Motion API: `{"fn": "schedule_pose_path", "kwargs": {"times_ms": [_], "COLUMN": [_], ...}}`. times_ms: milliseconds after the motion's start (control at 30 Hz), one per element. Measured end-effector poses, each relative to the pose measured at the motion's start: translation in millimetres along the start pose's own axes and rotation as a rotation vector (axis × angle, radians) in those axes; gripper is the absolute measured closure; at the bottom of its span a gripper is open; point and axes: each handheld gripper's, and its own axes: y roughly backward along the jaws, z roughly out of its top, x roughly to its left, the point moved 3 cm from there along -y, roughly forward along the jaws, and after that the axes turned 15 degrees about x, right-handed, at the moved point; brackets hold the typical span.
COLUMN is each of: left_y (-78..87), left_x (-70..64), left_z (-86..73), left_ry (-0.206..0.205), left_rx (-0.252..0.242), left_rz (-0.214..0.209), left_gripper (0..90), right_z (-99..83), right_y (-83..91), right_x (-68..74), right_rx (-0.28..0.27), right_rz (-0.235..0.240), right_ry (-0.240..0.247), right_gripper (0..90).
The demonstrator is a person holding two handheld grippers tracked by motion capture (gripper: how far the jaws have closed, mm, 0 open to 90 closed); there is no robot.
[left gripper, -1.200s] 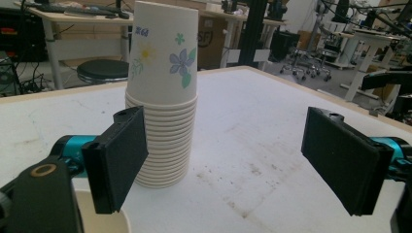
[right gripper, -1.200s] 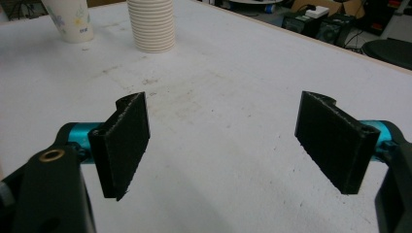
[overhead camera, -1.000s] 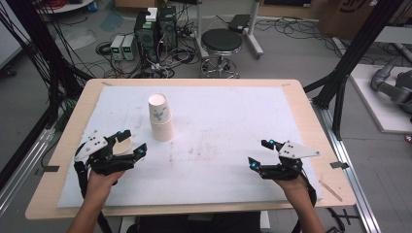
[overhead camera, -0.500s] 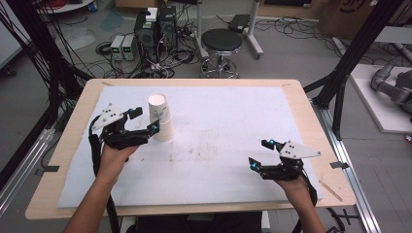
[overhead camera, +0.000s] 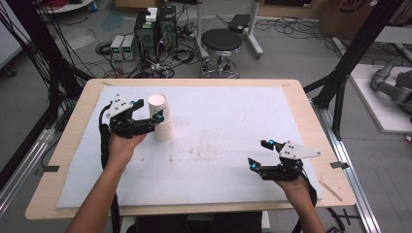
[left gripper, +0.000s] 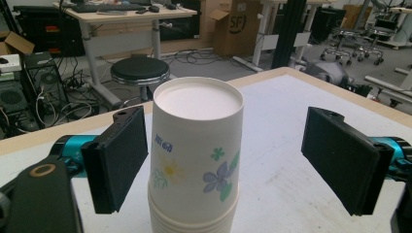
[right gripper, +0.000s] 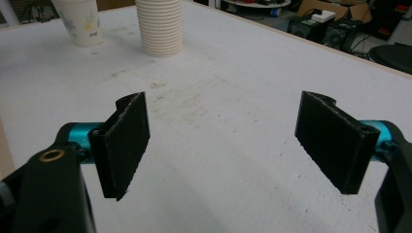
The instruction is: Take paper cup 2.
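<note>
Your left claw [left gripper: 228,160] stands wide open around the cup stack [left gripper: 197,155], one jaw nearly touching, the other well clear. Close off-centre and you'll likely shove or tip the stack, or lift several cups. It stands upright on the worktop [overhead camera: 233,121], bottoms up, long axis vertical. Your right claw [right gripper: 228,145] is open, empty.
</note>
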Motion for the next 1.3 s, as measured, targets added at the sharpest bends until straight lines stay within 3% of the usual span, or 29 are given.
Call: {"fn": "schedule_pose_path", "kwargs": {"times_ms": [567,767,1033,1300], "left_y": [-34.2,-37.7,-37.5,-37.3], "left_x": [9.0,9.8,13.5,14.1], "left_z": [4.9,4.1,3.8,3.7], "left_ry": [0.007,0.003,0.012,0.014], "left_rx": [0.059,0.062,0.052,0.051], "left_rz": [0.018,0.013,0.009,0.003], "left_gripper": [17.0,19.1,30.8,31.7], "right_z": [-1.5,-2.4,-2.4,-2.5], "right_y": [1.7,1.4,1.1,0.4], "right_x": [-0.8,-1.2,-1.4,-1.5], "right_rx": [-0.002,0.001,0.000,0.001], "right_rz": [0.005,0.007,0.008,0.008], "right_ry": [-0.010,-0.013,-0.013,-0.014], "right_gripper": [20.9,20.8,20.8,20.8]}}
